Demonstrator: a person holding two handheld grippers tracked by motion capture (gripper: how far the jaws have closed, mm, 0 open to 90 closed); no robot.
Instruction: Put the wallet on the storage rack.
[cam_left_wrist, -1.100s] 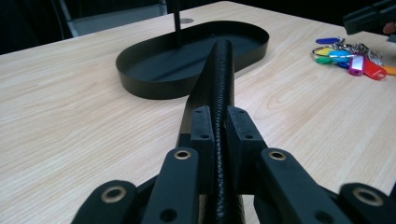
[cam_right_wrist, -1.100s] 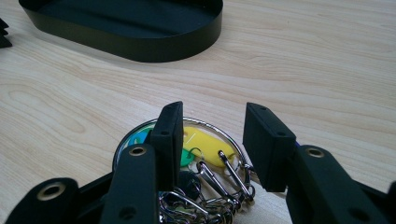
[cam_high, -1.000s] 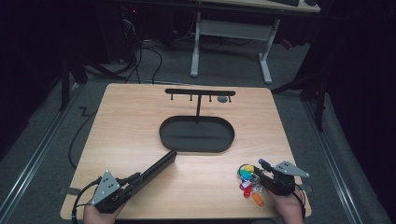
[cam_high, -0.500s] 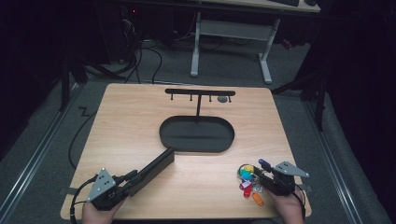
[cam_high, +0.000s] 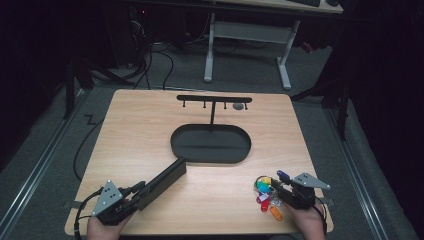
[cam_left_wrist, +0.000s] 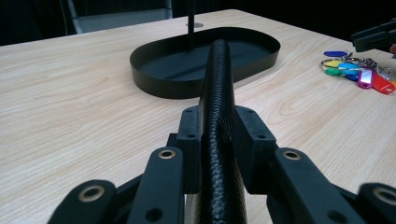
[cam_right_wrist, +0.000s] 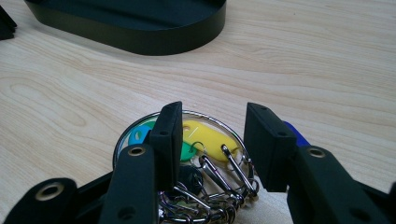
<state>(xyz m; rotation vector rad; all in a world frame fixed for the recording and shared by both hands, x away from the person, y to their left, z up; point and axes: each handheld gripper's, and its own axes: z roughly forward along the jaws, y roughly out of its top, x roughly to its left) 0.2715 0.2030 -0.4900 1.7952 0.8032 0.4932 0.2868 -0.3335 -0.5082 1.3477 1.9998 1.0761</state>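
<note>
The left gripper (cam_high: 131, 196) has just been opening its jaws around the black case (cam_high: 162, 182) on the counter (cam_high: 140, 130); it may tip. The right gripper (cam_right_wrist: 212, 140) stands half-open over the keys (cam_right_wrist: 205, 140)

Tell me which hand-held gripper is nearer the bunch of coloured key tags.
Right. The right hand-held gripper sits over the key tags, jaws straddling their ring. The left hand-held gripper, with the black case between its jaws, is at the table's opposite front corner.
</note>
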